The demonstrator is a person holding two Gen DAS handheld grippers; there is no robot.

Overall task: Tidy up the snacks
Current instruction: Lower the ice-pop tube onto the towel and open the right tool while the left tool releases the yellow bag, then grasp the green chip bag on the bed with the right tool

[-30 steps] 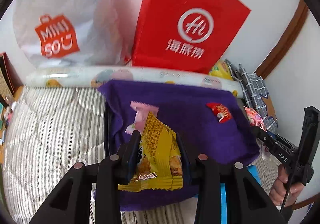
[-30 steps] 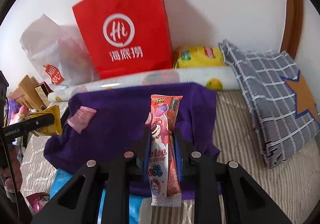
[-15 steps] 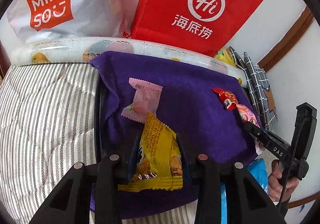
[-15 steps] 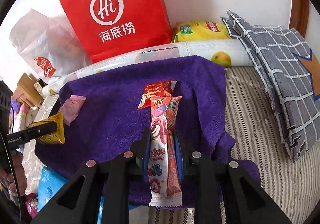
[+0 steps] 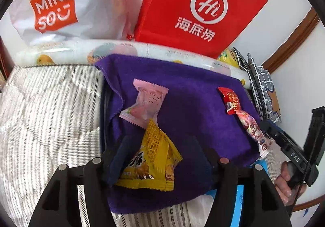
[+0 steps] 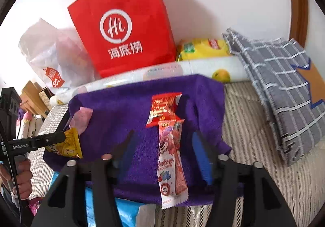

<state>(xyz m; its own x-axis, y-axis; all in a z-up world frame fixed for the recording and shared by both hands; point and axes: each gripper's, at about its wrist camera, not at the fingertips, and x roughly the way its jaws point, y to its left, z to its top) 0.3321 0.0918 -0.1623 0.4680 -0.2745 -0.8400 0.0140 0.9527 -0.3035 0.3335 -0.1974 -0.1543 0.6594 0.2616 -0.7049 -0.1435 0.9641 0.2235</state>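
Four snack packets are counted on one purple towel (image 5: 195, 93): yellow (image 5: 150, 158), pale pink (image 5: 148, 103), red (image 6: 163, 109), pink stick (image 6: 171, 162). Both tongs, left (image 5: 158, 158) and right (image 6: 162, 158), are opening, pads clear.

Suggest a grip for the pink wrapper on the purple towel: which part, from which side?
Take the pink wrapper across its narrow middle, from above. It lies flat on the purple towel, angled, with crimped ends. Its lower end touches or overlaps the yellow packet, which sits between the left gripper's opening jaws, so I'd favour the upper half.
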